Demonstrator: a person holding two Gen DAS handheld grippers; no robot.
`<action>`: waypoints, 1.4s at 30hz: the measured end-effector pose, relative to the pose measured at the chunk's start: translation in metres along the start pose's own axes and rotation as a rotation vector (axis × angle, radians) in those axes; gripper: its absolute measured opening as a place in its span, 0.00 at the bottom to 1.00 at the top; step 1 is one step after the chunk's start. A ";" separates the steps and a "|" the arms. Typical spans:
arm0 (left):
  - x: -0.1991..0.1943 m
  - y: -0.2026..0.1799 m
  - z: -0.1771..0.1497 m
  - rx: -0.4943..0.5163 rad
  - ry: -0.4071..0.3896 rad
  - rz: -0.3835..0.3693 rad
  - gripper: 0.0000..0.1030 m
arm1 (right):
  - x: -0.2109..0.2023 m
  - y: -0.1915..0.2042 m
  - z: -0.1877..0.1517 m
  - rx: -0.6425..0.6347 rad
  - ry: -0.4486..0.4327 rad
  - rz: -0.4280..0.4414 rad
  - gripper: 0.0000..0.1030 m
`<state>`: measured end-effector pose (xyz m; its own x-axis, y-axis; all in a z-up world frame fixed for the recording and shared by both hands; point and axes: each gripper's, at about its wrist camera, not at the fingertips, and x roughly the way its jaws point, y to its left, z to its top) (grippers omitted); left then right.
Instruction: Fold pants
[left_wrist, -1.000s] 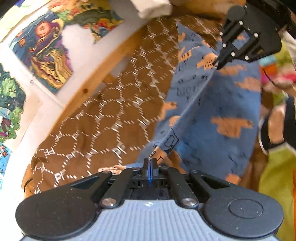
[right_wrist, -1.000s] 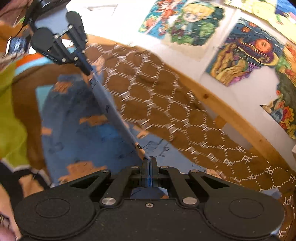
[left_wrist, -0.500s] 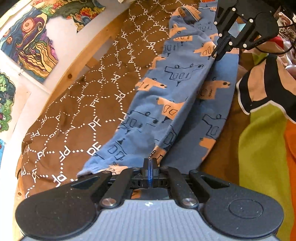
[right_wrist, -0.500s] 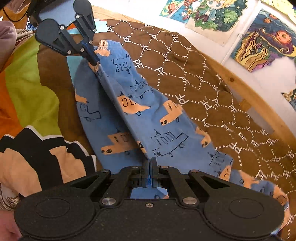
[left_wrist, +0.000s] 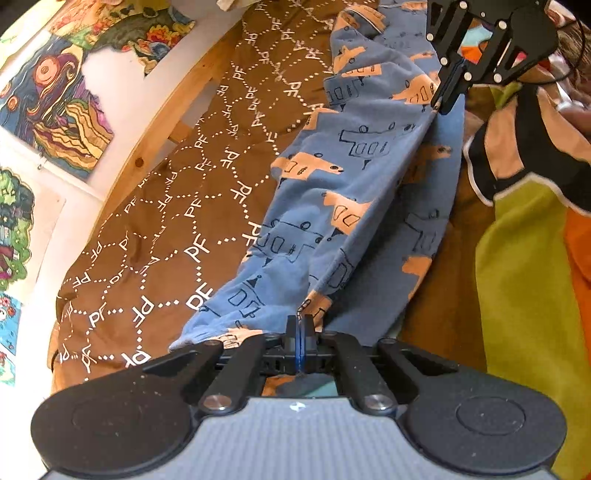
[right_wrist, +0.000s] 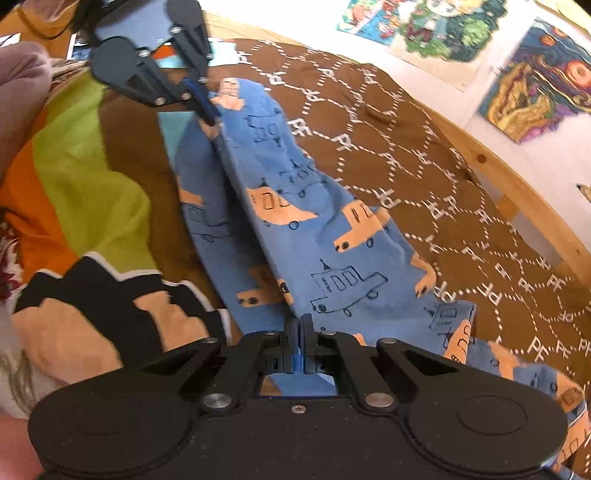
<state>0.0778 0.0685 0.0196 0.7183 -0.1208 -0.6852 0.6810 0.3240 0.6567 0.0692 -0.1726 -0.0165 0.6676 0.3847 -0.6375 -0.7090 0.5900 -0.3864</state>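
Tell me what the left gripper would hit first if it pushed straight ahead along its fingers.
Likely the blue pants that the left gripper is shut on, draped just ahead over the brown blanket; depth is uncertain.

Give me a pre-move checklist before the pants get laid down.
1. Left gripper jaws shut on the pants: ok.
2. Right gripper jaws shut on the pants: ok.
3. Fabric edge between the two grippers pulled straight: ok.
4. Upper leg lined up over the lower leg: not ok, it lies offset.
5. Brown blanket beneath smooth: not ok, rumpled.
6. Waistband flat: cannot tell.
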 end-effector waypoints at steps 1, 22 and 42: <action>0.000 -0.001 -0.002 0.008 0.003 -0.003 0.00 | -0.001 0.003 0.000 -0.011 0.000 0.004 0.00; 0.003 -0.020 -0.012 -0.072 0.002 -0.072 0.79 | 0.003 0.005 -0.011 0.024 0.061 -0.014 0.38; 0.039 -0.082 0.174 -0.473 -0.361 -0.188 1.00 | -0.088 -0.147 -0.136 1.009 -0.057 -0.303 0.93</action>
<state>0.0745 -0.1262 -0.0060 0.6516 -0.4991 -0.5713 0.7229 0.6368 0.2682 0.0843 -0.3900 0.0054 0.8134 0.1395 -0.5647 -0.0103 0.9741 0.2258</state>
